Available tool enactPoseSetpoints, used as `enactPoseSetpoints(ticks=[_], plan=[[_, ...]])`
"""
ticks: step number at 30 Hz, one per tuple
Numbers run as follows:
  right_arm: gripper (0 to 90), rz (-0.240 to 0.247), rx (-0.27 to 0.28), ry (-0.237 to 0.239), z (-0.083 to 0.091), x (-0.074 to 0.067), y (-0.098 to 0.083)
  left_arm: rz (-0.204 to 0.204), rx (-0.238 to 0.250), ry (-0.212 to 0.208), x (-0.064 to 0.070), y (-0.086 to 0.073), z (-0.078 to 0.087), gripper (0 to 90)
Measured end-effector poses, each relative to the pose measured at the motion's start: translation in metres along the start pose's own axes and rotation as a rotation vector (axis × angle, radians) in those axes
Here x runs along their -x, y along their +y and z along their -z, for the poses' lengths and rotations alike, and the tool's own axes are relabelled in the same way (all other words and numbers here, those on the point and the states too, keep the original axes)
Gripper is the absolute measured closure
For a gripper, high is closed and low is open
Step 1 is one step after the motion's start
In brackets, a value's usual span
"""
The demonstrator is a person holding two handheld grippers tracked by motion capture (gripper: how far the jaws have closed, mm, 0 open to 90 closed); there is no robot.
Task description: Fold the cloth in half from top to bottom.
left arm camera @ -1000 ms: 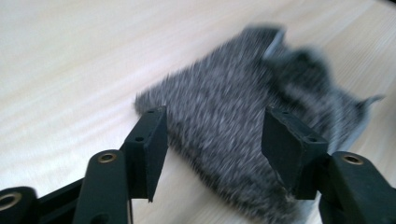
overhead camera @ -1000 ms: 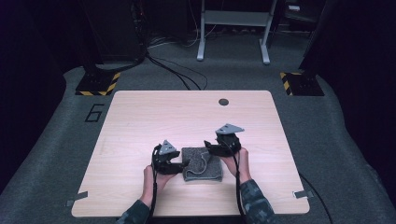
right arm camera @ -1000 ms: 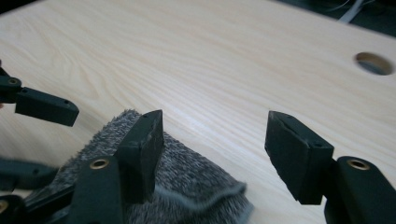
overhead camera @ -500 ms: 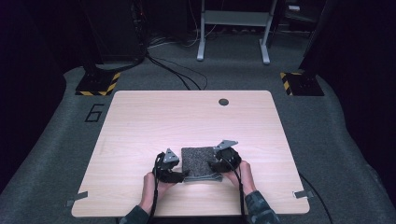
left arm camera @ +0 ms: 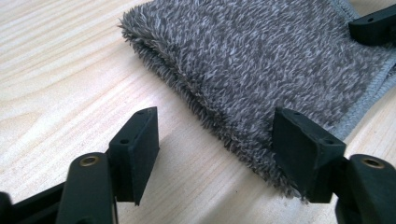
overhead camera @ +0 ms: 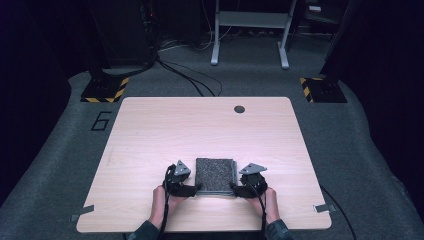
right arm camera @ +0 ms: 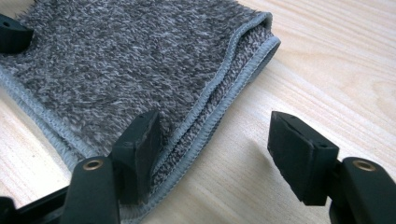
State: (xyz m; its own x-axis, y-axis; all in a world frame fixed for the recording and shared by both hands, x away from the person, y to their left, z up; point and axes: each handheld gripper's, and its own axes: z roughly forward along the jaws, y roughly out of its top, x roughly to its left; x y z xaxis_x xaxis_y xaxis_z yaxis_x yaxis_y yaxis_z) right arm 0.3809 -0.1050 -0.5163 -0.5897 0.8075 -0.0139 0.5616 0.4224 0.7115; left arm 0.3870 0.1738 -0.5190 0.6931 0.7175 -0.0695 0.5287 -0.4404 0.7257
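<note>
While both forearms enter from the near table edge, the left gripper [overhead camera: 196, 188] and right gripper [overhead camera: 234, 189] flank the folded grey fluffy towel [overhead camera: 215, 175] on the pale wooden table [overhead camera: 150, 130]; each has just been parting its jaws, nothing clamped.

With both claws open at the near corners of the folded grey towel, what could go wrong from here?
1. The left claw has one pad over the fluffy folded edge of the towel; pulling away may drag that corner and loosen the fold.
2. The right claw has one pad on the hemmed layers; it might snag the top layer and lift it.
3. The towel lies near the table front edge, so a tug toward the person may slide it off.
</note>
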Motion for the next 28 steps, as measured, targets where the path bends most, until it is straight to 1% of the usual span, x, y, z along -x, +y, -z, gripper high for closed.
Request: enactPoseSetpoints(ticks=[1, 2, 3, 4, 5, 6, 7, 8, 10, 11, 12, 13, 14, 15, 16, 17, 18, 19, 20, 21, 22, 23, 26, 28], plan=[[31.8, -0.003, 0.005, 0.0, 0.001, 0.0, 0.0, 0.016, 0.01, 0.003, 0.001, 0.0, 0.0, 30.8], [30.6, 0.009, 0.011, -0.001, 0.002, 0.002, 0.0, 0.004, 0.016, 0.011, -0.001, 0.0, 0.002, 29.1], [29.4, 0.006, 0.021, 0.001, 0.003, 0.003, 0.001, 0.008, 0.022, 0.007, -0.001, 0.0, 0.004, 27.7], [29.1, -0.007, 0.036, 0.001, 0.005, 0.003, 0.001, 0.01, 0.026, 0.012, -0.001, 0.0, 0.007, 26.2], [26.2, -0.012, 0.048, -0.001, 0.009, 0.005, 0.0, 0.005, 0.032, 0.011, -0.002, 0.0, 0.009, 24.7], [24.1, -0.014, 0.056, -0.003, 0.011, 0.006, 0.0, 0.014, 0.041, 0.019, -0.002, 0.0, 0.012, 23.4], [23.7, -0.018, 0.073, -0.011, 0.014, 0.008, 0.0, 0.015, 0.048, 0.026, -0.003, 0.0, 0.015, 21.7], [21.6, -0.031, 0.086, -0.013, 0.019, 0.011, -0.002, 0.021, 0.057, 0.031, -0.004, -0.001, 0.017, 20.1], [18.8, -0.044, 0.106, -0.035, 0.025, 0.016, -0.004, 0.022, 0.061, 0.059, -0.009, -0.003, 0.026, 17.2], [17.4, -0.064, 0.12, -0.049, 0.03, 0.021, -0.008, 0.032, 0.072, 0.073, -0.012, -0.005, 0.03, 15.8], [15.9, -0.068, 0.128, -0.066, 0.034, 0.026, -0.011, 0.042, 0.082, 0.093, -0.015, -0.009, 0.035, 15.5], [15.1, -0.089, 0.137, -0.084, 0.039, 0.032, -0.016, 0.042, 0.078, 0.105, -0.018, -0.011, 0.038, 15.1], [14.6, -0.104, 0.132, -0.098, 0.041, 0.036, -0.02, 0.057, 0.074, 0.119, -0.023, -0.016, 0.042, 14.4], [14.5, -0.127, 0.129, -0.122, 0.045, 0.043, -0.026, 0.059, 0.075, 0.136, -0.026, -0.019, 0.045, 13.8], [14.2, -0.127, 0.127, -0.135, 0.046, 0.048, -0.03, 0.071, 0.078, 0.152, -0.029, -0.022, 0.047, 13.3], [13.8, -0.138, 0.12, -0.147, 0.048, 0.052, -0.034, 0.077, 0.061, 0.166, -0.033, -0.025, 0.05, 12.4], [13.0, -0.154, 0.11, -0.161, 0.049, 0.057, -0.038, 0.092, 0.058, 0.179, -0.038, -0.029, 0.053, 11.1], [12.4, -0.166, 0.097, -0.179, 0.05, 0.062, -0.043, 0.105, 0.057, 0.2, -0.042, -0.033, 0.055, 10.5], [11.8, -0.166, 0.089, -0.194, 0.05, 0.067, -0.047, 0.116, 0.057, 0.22, -0.046, -0.037, 0.057, 10.1], [10.8, -0.175, 0.074, -0.209, 0.051, 0.071, -0.051, 0.144, 0.067, 0.235, -0.05, -0.042, 0.059, 9.5], [10.2, -0.18, 0.064, -0.223, 0.052, 0.076, -0.055, 0.147, 0.058, 0.242, -0.053, -0.044, 0.061, 9.4], [10.0, -0.194, 0.063, -0.23, 0.051, 0.078, -0.057, 0.161, 0.051, 0.261, -0.057, -0.048, 0.063, 9.3], [7.5, -0.207, 0.032, -0.252, 0.049, 0.088, -0.066, 0.192, 0.045, 0.282, -0.066, -0.057, 0.066, 8.2], [6.2, -0.239, 0.026, -0.227, 0.049, 0.093, -0.068, 0.215, 0.052, 0.286, -0.069, -0.061, 0.066, 7.8]])
